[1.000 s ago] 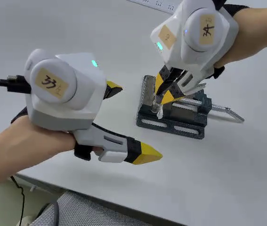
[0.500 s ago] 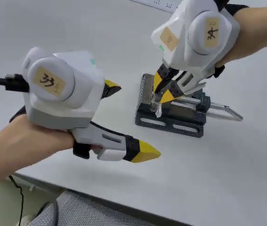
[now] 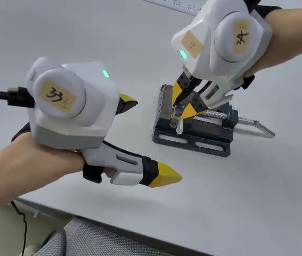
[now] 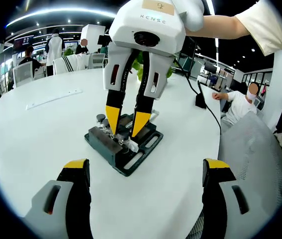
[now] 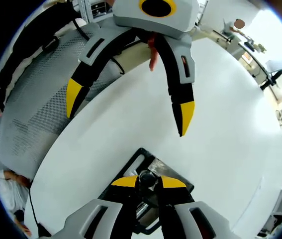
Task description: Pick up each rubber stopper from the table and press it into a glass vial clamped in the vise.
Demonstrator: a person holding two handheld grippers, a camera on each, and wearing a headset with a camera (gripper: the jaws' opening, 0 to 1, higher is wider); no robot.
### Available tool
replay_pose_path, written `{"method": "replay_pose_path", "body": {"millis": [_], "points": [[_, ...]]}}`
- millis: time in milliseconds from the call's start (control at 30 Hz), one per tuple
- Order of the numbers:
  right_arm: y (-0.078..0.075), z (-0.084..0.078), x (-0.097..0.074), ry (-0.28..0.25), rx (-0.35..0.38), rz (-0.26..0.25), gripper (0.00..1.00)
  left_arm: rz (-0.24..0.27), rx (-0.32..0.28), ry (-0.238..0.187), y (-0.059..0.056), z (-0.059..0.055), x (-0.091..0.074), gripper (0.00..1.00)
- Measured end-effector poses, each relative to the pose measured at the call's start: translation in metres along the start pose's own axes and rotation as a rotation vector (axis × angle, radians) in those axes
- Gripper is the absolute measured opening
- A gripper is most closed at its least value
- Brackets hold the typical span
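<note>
Vise (image 3: 193, 136) is the reference here, sitting flat on the table (image 3: 257, 181). Right gripper (image 3: 182, 109) is directly above it, pointing down, jaws closed to a narrow gap around a small dark round piece (image 5: 145, 178). I read that piece as the stopper, sitting at the mouth of the vial (image 3: 178, 125) clamped at the vise's near end. Can't tell how deep it's seated, since the tips hide the rim. Left gripper (image 3: 149, 137) hovers well clear of the vise on the person's side, jaws wide apart, holding nothing. For the press: keep the gripper axis in line with the vial, push straight down, no sideways load, because the glass is held only by the vise faces and a tilt could cock the stopper or chip the lip. Hold a light pinch so the stopper can self-centre, and ease the jaws apart only once it sits flush. Left gripper could steady the vise base if it starts to slide. Can't tell if more stoppers are left near the vise.
</note>
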State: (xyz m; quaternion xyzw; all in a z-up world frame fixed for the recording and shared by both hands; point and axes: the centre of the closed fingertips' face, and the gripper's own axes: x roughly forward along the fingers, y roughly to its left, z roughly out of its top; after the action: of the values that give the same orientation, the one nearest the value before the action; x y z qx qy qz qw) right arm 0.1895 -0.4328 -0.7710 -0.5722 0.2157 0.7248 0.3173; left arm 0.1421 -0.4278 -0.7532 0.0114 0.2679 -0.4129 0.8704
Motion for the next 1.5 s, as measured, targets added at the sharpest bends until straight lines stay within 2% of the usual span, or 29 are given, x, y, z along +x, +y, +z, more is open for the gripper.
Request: {"method": "replay_pose_path", "body": {"millis": [200,367,733,1033,1133,1500], "points": [[0.000,0.006,-0.011,-0.038,0.038,0.009,0.13,-0.001,0.001,-0.001,0.000,0.000,-0.001,0.93],[0.000,0.004,-0.014,-0.061,0.055,0.022,0.08,0.002,0.000,-0.003,0.001,0.001,-0.001,0.93],[0.002,-0.004,-0.009,-0.051,0.084,0.040,0.03,0.007,0.000,-0.002,0.004,0.001,0.000,0.93],[0.001,0.000,-0.008,-0.061,0.099,0.050,0.02,0.008,-0.006,0.003,0.003,-0.002,0.000,0.93],[0.002,-0.001,-0.007,-0.056,0.096,0.054,0.01,0.011,-0.009,0.004,0.007,-0.004,-0.002,0.93],[0.004,0.000,-0.007,-0.054,0.105,0.069,0.00,0.008,-0.007,0.005,0.006,-0.003,-0.001,0.93]]}}
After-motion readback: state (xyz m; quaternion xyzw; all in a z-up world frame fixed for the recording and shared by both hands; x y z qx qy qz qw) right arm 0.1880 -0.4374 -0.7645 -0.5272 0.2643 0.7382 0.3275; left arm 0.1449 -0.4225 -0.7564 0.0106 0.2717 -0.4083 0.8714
